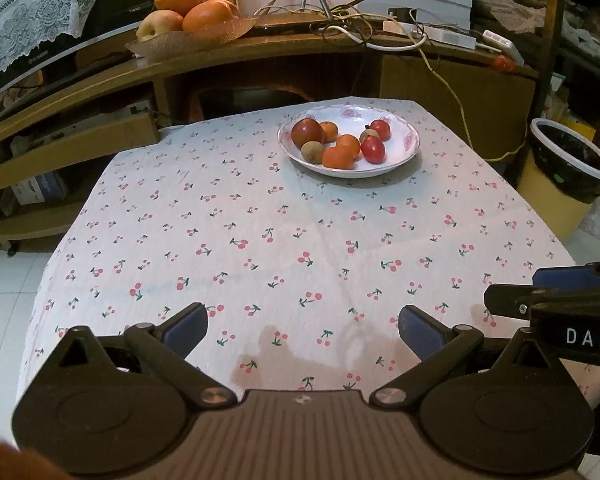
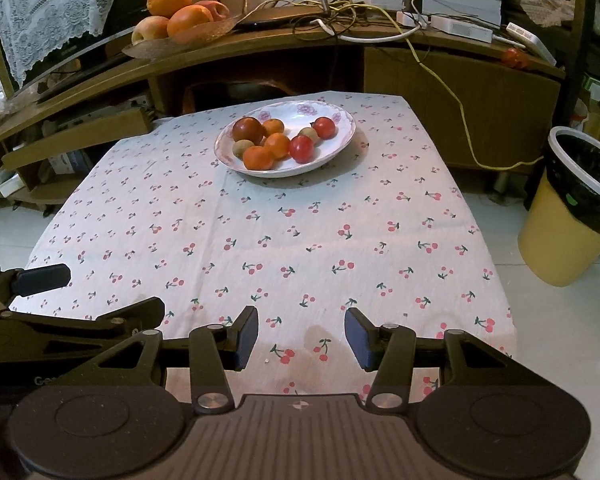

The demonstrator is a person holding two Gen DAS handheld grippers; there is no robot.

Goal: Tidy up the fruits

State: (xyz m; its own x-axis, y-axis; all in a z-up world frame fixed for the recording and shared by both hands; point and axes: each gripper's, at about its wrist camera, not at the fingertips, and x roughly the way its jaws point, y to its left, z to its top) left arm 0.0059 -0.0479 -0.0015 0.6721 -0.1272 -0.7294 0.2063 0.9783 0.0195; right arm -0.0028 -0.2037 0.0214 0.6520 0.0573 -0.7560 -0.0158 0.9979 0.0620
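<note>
A white floral plate (image 1: 408, 140) stands at the far side of the cherry-print tablecloth (image 1: 260, 248). It holds several small fruits: orange ones (image 1: 339, 159), red ones (image 1: 373, 150), a dark red one (image 1: 307, 133) and brownish kiwis (image 1: 312, 151). The plate also shows in the right wrist view (image 2: 340, 136). My left gripper (image 1: 303, 330) is open and empty over the near edge of the cloth. My right gripper (image 2: 301, 338) is open and empty beside it, and its fingers show at the right edge of the left wrist view (image 1: 540, 296).
A wooden desk (image 1: 260, 56) behind the table carries a dish of large oranges and apples (image 1: 188, 12), cables and power strips (image 1: 452, 36). A yellow bin with a black liner (image 2: 572, 208) stands on the floor to the right.
</note>
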